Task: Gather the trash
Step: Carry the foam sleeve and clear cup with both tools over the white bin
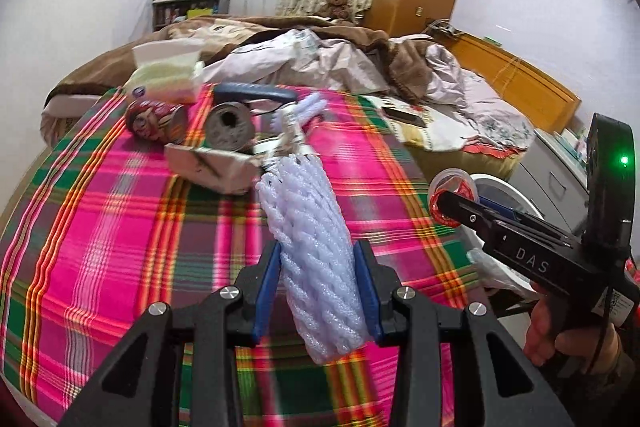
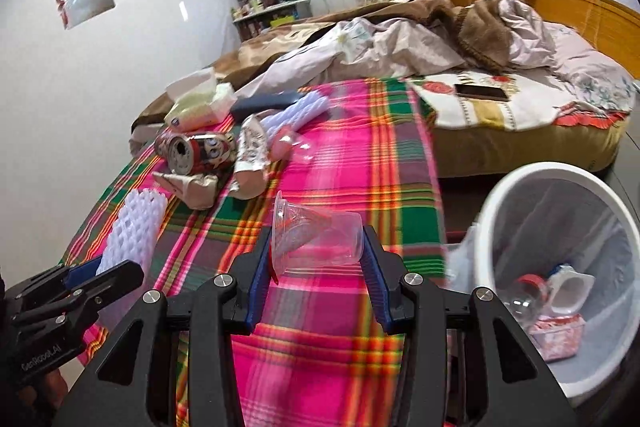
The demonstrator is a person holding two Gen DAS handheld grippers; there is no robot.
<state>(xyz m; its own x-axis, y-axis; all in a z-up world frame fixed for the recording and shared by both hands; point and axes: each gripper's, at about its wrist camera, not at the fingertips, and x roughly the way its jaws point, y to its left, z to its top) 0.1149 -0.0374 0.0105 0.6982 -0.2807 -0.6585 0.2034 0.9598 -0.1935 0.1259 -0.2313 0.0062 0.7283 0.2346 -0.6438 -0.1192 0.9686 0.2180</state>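
A: What does the left hand-held gripper [image 1: 316,291] have?

B: Its blue pads clamp a white foam mesh fruit sleeve [image 1: 316,251], lifted over the pink plaid cloth [image 1: 120,227]. At eleven o'clock from it lie a crushed red drink can [image 1: 156,121] and a torn cardboard box [image 1: 208,167].

A: And the right hand-held gripper [image 2: 316,259]?

B: It pinches a clear plastic cup with a red rim [image 2: 316,241]. At four o'clock stands a white round trash bin [image 2: 536,183] lined with a bag, with wrappers inside.
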